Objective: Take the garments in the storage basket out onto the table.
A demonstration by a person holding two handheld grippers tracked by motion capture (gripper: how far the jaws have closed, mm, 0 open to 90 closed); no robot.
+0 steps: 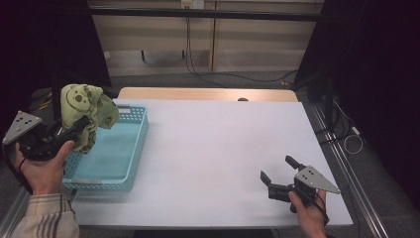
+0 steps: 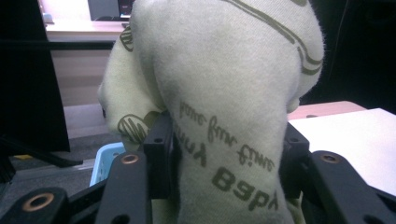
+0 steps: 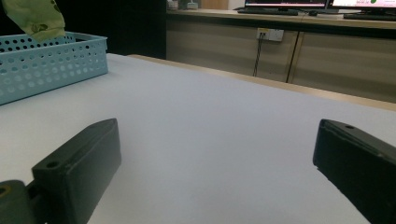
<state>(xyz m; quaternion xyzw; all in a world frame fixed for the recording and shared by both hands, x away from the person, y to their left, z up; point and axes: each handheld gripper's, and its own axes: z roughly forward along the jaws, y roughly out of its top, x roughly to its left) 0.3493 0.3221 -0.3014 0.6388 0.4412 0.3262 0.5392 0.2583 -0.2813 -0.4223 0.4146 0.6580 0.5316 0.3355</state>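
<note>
Left gripper (image 1: pixel 81 126) pinches the bunched green cloth (image 1: pixel 86 111) mid-fold, lifted over the blue basket (image 1: pixel 133 148) at nine o'clock on the worktop. Soft, light, floppy: looks best gripped at a thick gather. Right gripper (image 1: pixel 277 171) rests with jaws spread, empty, at four o'clock.

The left gripper (image 1: pixel 81 124) grips a pale green cloth (image 1: pixel 86 111) above the blue basket (image 1: pixel 130 163) at the tabletop's (image 1: pixel 223 148) left edge. The right gripper (image 1: pixel 276 170) rests wide apart near the front right corner.
</note>
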